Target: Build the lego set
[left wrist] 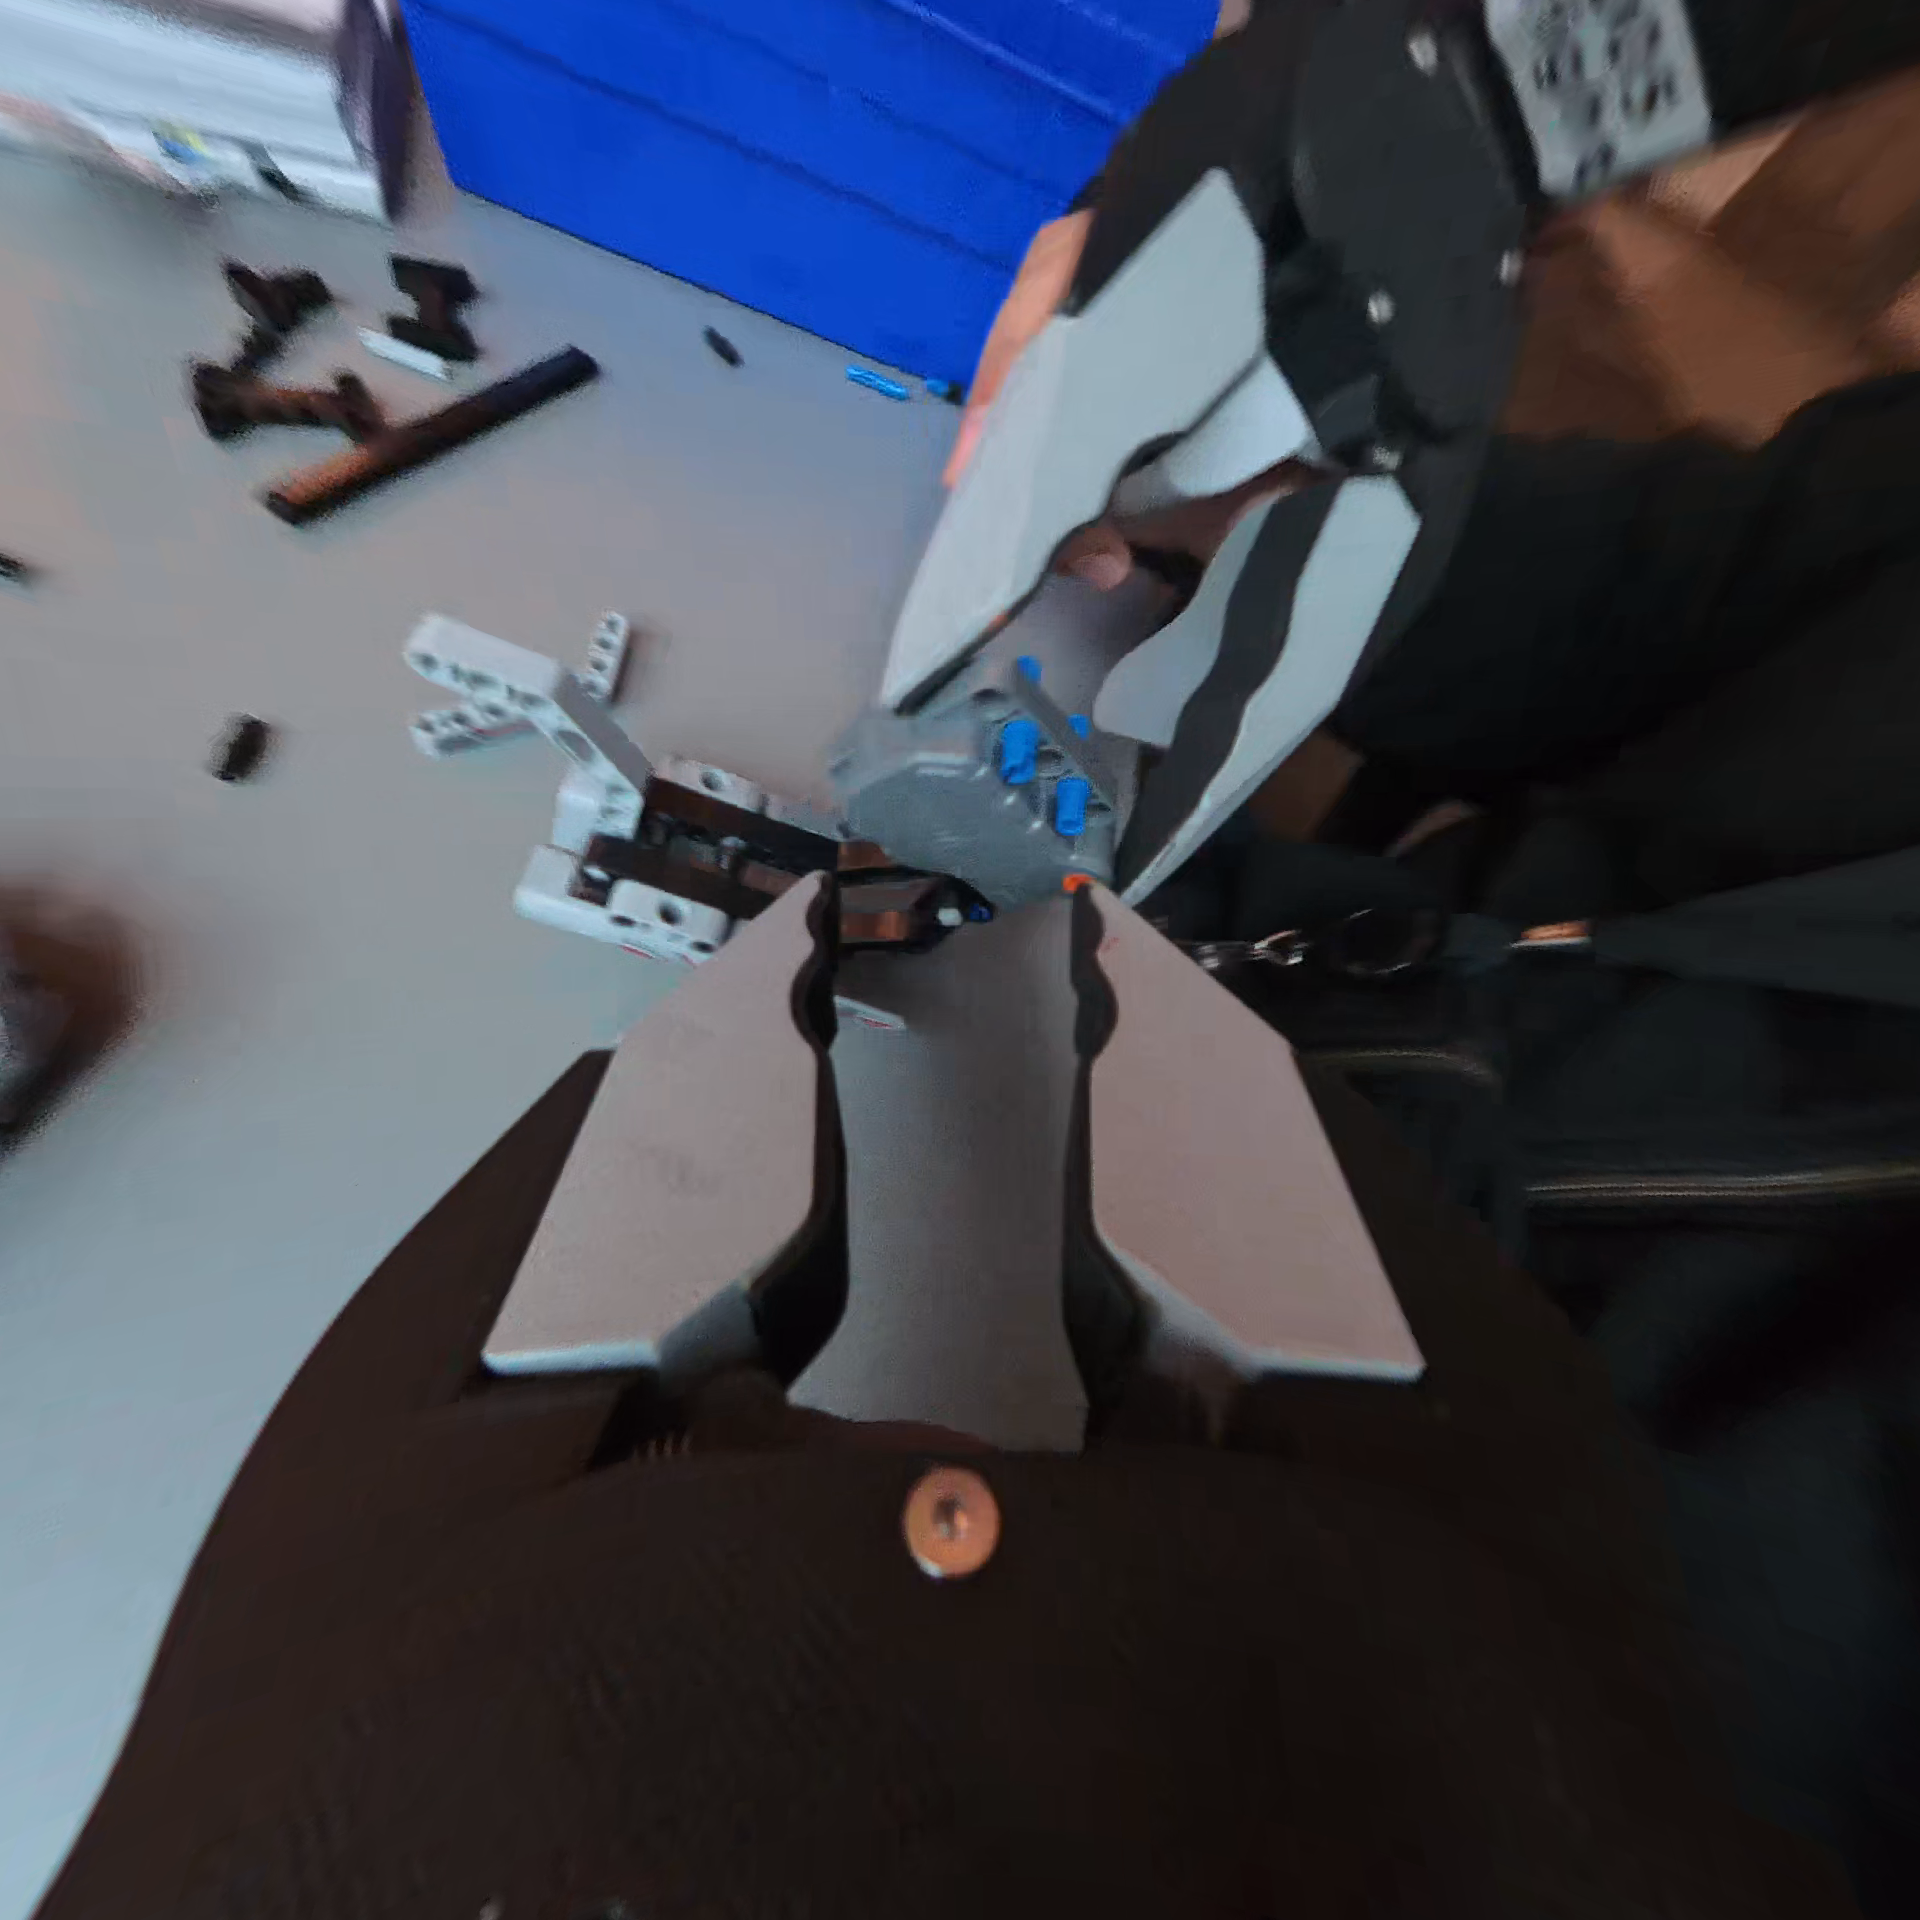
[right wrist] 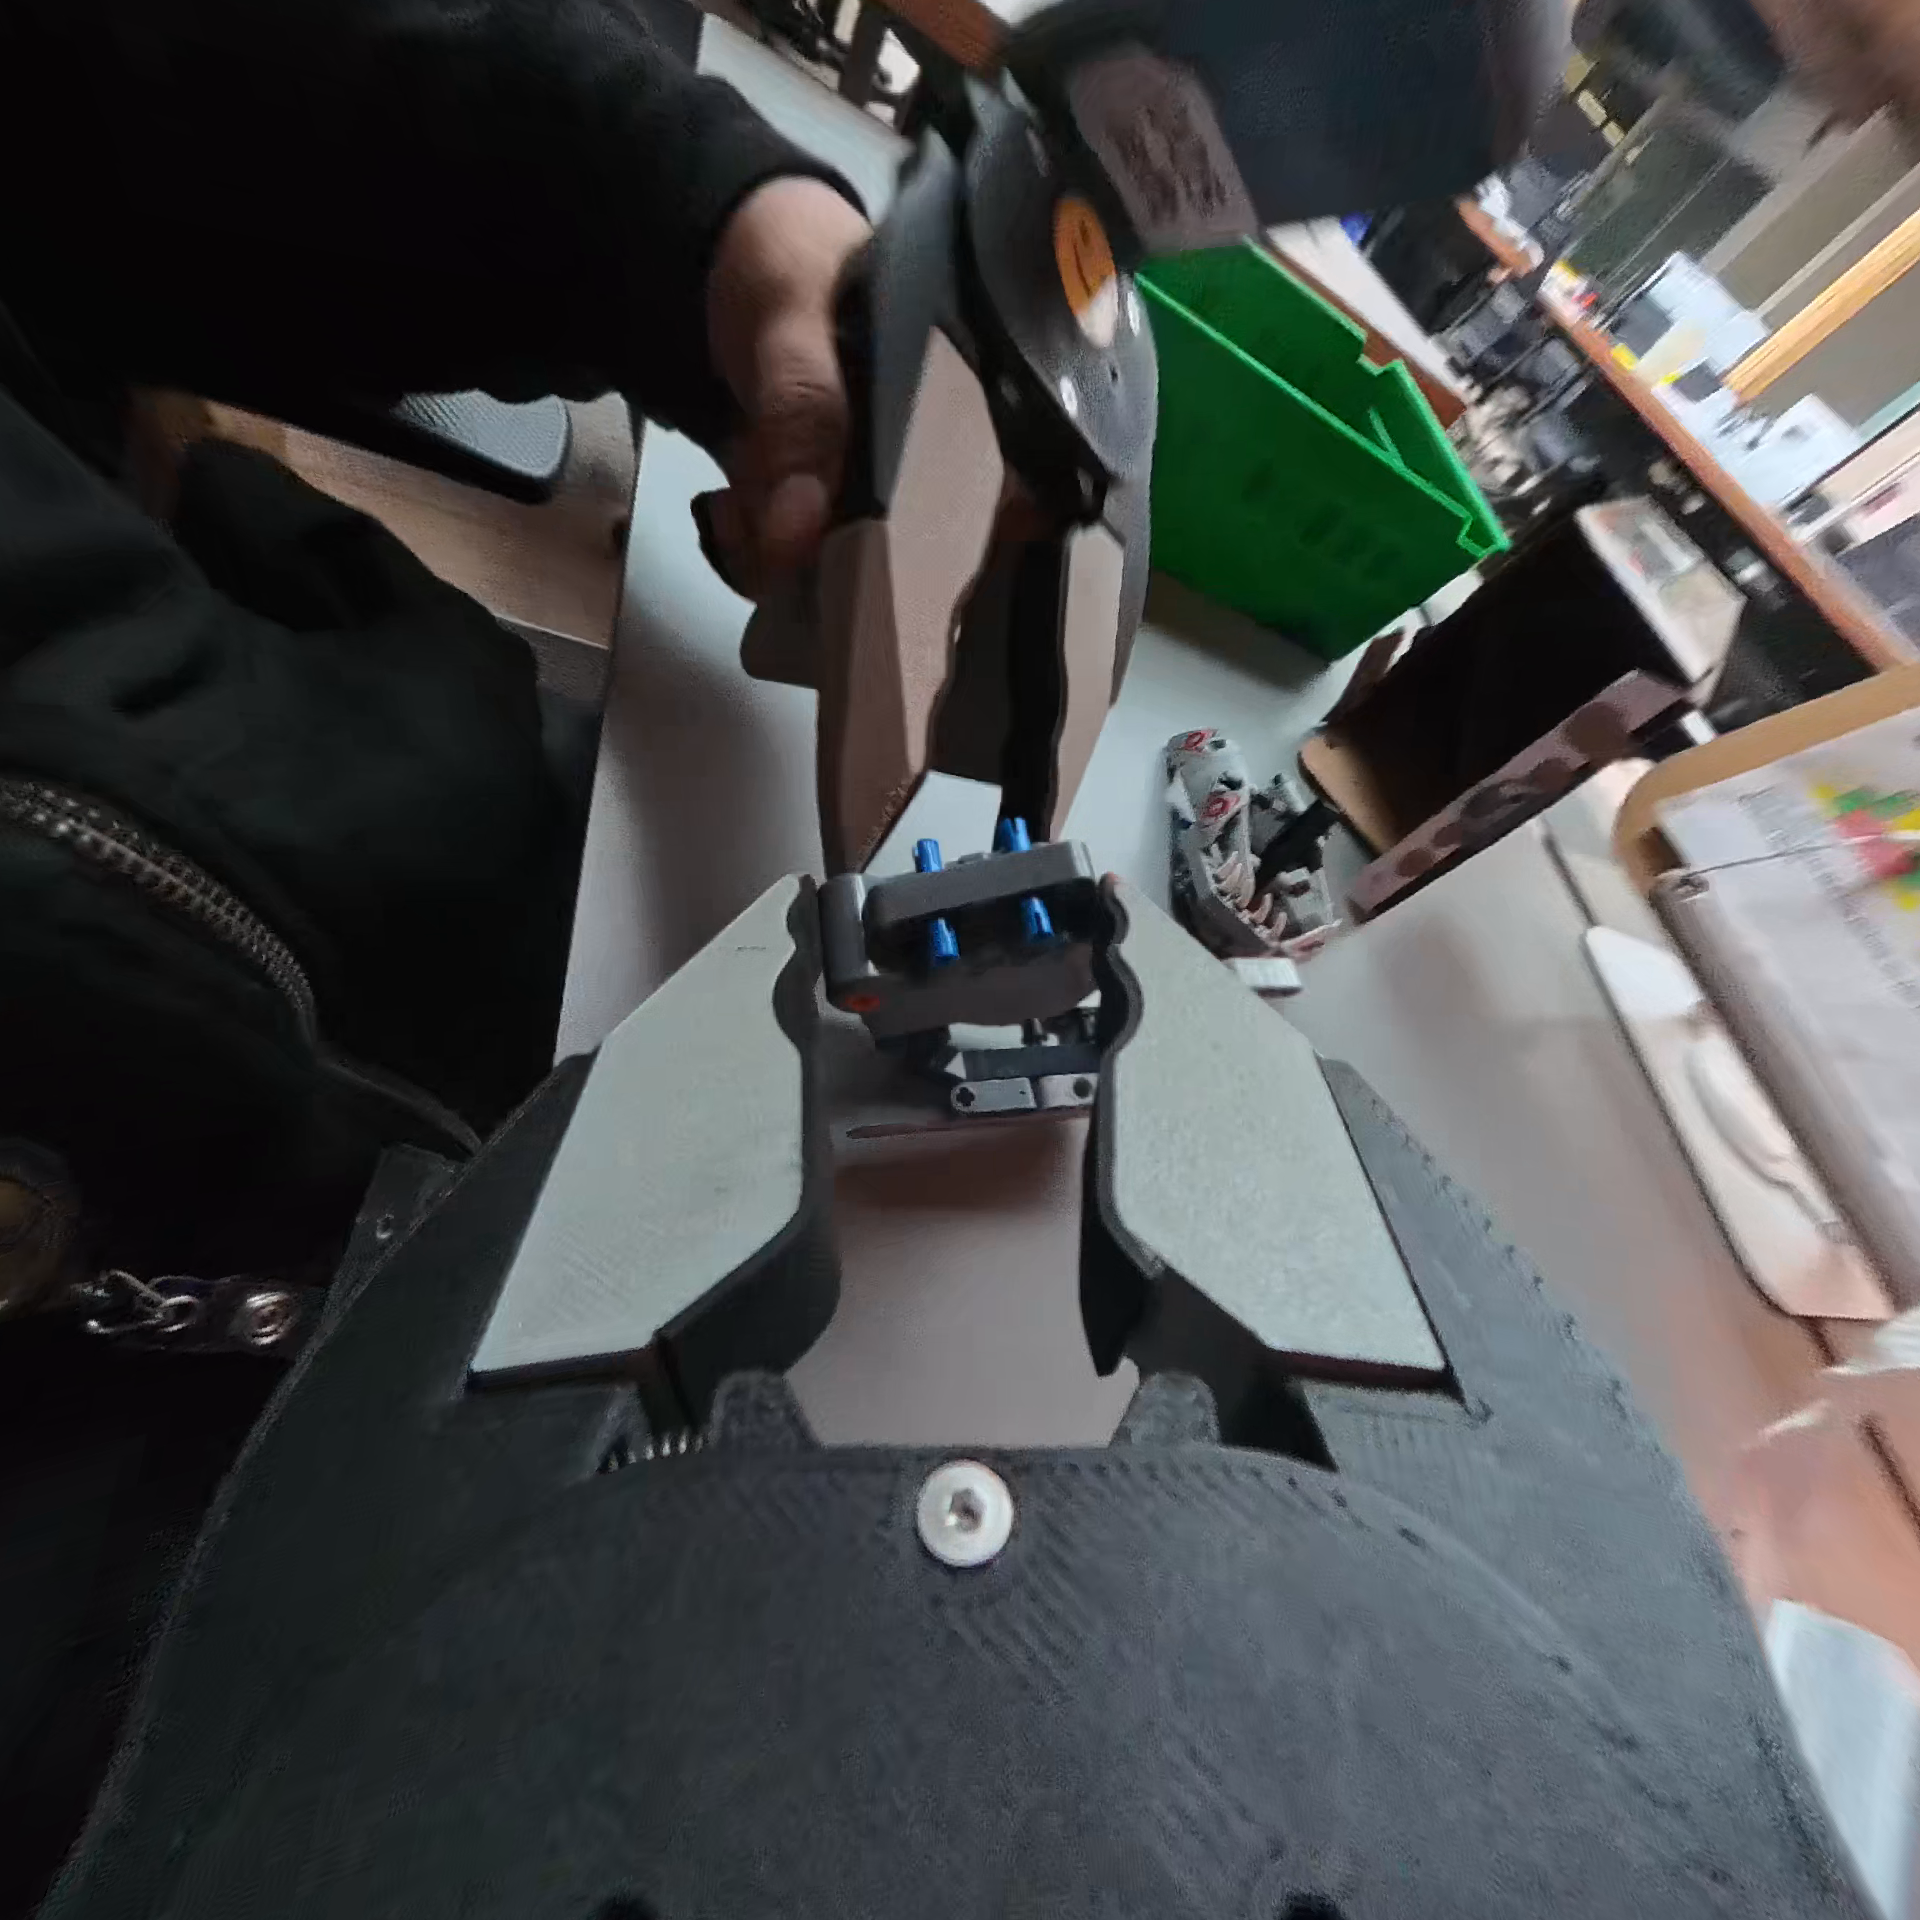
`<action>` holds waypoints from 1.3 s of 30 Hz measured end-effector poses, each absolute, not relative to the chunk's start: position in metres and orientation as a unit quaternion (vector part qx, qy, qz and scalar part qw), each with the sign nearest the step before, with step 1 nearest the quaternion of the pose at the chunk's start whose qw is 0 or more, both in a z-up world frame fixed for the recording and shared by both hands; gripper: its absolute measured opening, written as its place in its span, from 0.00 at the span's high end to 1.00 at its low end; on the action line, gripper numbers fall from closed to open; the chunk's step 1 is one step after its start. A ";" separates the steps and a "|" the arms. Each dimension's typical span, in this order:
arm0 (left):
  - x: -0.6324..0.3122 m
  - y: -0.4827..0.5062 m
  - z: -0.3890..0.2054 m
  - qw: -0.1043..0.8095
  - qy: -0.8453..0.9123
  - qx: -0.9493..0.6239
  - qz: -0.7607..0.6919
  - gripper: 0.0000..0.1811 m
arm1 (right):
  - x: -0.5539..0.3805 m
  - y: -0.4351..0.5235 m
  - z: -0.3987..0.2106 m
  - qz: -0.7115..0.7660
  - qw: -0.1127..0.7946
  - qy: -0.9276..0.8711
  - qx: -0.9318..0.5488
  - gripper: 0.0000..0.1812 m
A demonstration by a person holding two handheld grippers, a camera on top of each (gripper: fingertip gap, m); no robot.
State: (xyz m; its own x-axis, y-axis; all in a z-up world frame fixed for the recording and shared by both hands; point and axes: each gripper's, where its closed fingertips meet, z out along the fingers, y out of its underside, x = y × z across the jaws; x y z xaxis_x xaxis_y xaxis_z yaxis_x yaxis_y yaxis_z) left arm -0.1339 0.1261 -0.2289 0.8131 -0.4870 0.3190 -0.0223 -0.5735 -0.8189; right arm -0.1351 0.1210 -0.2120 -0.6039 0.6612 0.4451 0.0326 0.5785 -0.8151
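Observation:
My right gripper point(right wrist: 956, 899) is shut on a grey motor block point(right wrist: 966, 935) with blue pins, and holds it tilted over the table. The block point(left wrist: 966, 800) also shows in the left wrist view, held against a white and black lego assembly point(left wrist: 613, 831) that lies on the table. My left gripper point(left wrist: 951, 899) is open. Its tips straddle the assembly's black frame end point(left wrist: 894, 920), just below the block. In the right wrist view the left gripper point(right wrist: 945, 821) comes down from above, behind the block. Parts of the assembly point(right wrist: 1023, 1091) show under the block.
Loose black beams point(left wrist: 416, 426) and a blue pin point(left wrist: 883, 382) lie on the grey table in front of a blue bin point(left wrist: 779, 156). A green bin point(right wrist: 1299, 468), a cardboard box point(right wrist: 1507, 727) and a parts bag point(right wrist: 1226, 831) stand farther off. The person's black jacket point(right wrist: 208, 727) is close by.

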 end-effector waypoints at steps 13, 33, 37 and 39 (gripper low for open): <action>-0.113 0.118 -0.207 0.432 0.125 -0.748 -0.489 0.62 | -0.134 0.115 -0.213 0.252 0.516 -0.810 -0.115 0.72; -0.118 0.128 -0.207 0.541 0.206 -0.733 -0.357 0.76 | -0.152 0.141 -0.244 0.270 0.436 -0.820 -0.255 0.90; -0.120 0.126 -0.190 0.595 0.219 -0.702 -0.325 0.76 | -0.147 0.139 -0.225 0.361 0.395 -0.792 -0.293 0.90; -0.125 0.125 -0.187 0.577 0.183 -0.698 -0.383 0.76 | -0.143 0.142 -0.220 0.373 0.381 -0.794 -0.293 0.91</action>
